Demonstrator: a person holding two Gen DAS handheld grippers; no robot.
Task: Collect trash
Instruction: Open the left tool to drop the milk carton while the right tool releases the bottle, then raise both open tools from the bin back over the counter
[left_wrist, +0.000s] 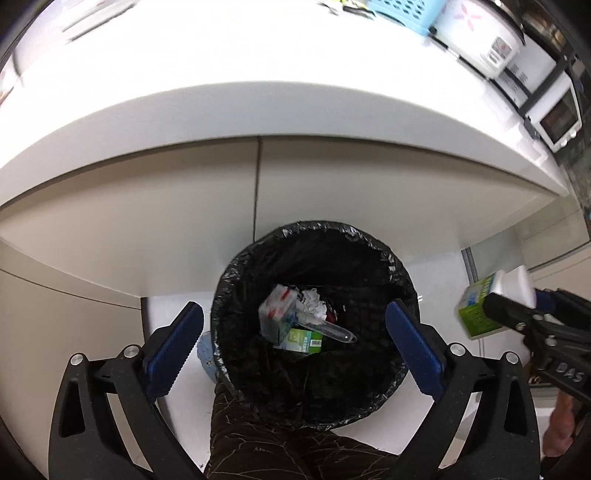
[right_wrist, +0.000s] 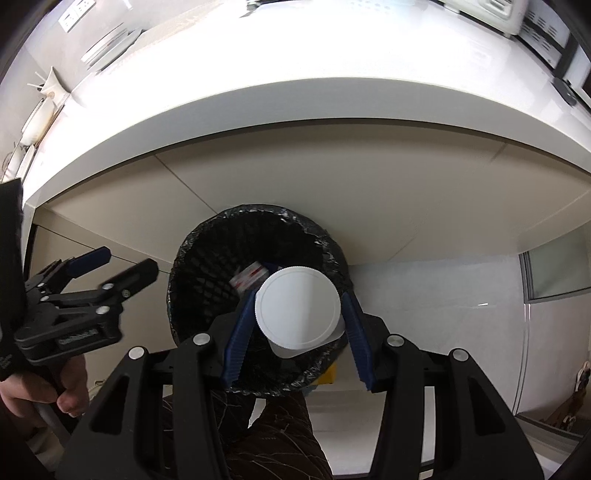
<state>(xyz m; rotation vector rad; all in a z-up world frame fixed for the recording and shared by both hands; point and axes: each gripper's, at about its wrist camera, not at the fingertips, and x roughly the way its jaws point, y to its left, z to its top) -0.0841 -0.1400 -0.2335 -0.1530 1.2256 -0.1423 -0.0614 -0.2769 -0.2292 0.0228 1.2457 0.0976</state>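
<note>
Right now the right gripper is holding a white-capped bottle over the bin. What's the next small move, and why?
Probably open the right gripper and let the bottle drop. It hangs over the mouth of the black-lined bin, and the left gripper is already open and empty, with earlier trash lying at the bottom.

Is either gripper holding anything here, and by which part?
The right gripper holds a white-capped bottle by its sides, below the cap, over the bin. The left gripper is open and empty.

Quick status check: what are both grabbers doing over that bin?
Left gripper open, empty, over bin. Right gripper shut on white-capped bottle, above bin rim. Nothing blocking the drop.
</note>
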